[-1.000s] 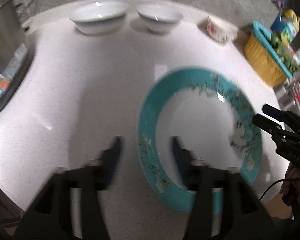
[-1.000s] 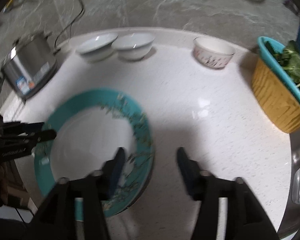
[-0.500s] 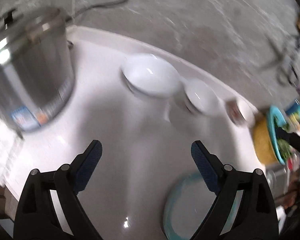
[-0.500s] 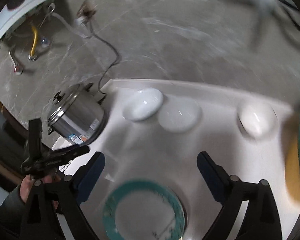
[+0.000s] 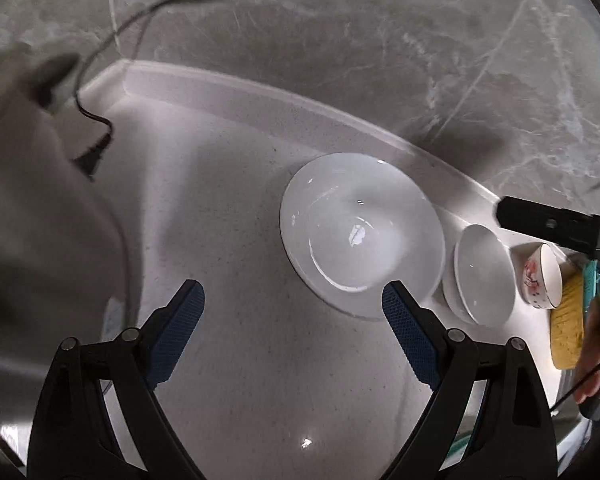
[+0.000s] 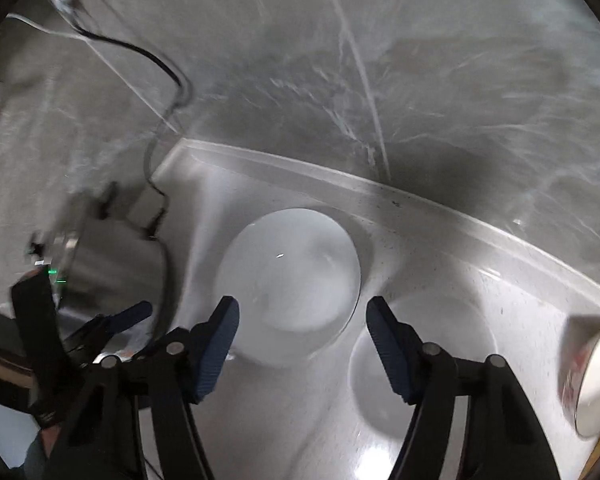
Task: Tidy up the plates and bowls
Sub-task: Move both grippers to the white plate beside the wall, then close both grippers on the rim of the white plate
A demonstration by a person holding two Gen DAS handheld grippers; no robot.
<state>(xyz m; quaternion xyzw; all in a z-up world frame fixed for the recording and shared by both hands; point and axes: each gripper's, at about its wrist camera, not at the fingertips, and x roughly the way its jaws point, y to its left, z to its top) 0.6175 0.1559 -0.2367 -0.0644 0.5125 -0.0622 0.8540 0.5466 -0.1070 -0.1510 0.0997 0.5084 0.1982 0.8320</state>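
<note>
Left wrist view: left gripper [image 5: 292,300] spread, empty; large white bowl [image 5: 362,234] at 1 o'clock on the counter [image 5: 228,248], small white bowl [image 5: 484,276] and patterned bowl [image 5: 542,276] at 3 o'clock.

Right wrist view: right gripper [image 6: 302,318] closing, empty; only here, steel pot [image 6: 112,268] at 9 o'clock.

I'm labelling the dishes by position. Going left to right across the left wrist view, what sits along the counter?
Blurred steel pot → large white bowl → smaller white bowl → flower-patterned bowl → yellow basket.
</note>
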